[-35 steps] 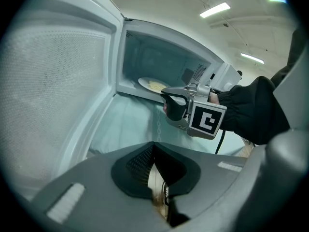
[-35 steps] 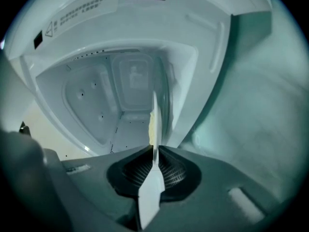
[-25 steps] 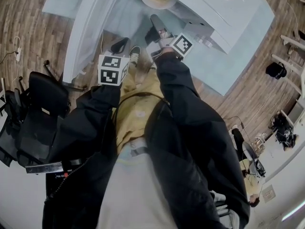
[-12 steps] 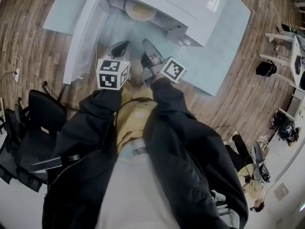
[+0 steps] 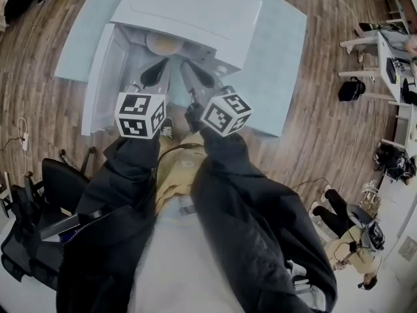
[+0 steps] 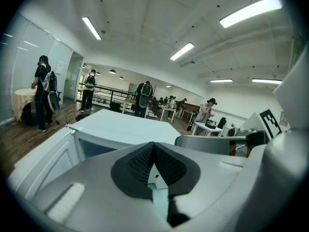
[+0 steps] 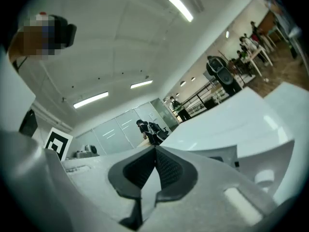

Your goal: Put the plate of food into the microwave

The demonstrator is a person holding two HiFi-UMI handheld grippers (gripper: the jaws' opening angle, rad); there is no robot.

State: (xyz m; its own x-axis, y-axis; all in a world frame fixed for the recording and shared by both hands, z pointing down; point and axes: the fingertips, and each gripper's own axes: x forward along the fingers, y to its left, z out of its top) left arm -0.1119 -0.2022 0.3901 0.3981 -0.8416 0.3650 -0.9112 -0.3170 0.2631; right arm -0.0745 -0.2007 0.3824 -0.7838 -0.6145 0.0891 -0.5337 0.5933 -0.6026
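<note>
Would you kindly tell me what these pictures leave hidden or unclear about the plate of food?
- Head view: the microwave covers most of the plate of food, and the food is too small to identify.
- Left gripper view: no plate shows; the left gripper fills the foreground before the microwave's opening.

Pale plate of food [image 5: 163, 43], seemingly inside white microwave [image 5: 189, 12], door [image 5: 98, 87] open at left.

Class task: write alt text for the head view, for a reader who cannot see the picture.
A plate of food sits inside an open white microwave, seen from above. In front of it a person in a dark jacket holds the left hand-held gripper and the right hand-held gripper, both shut and empty.
</note>
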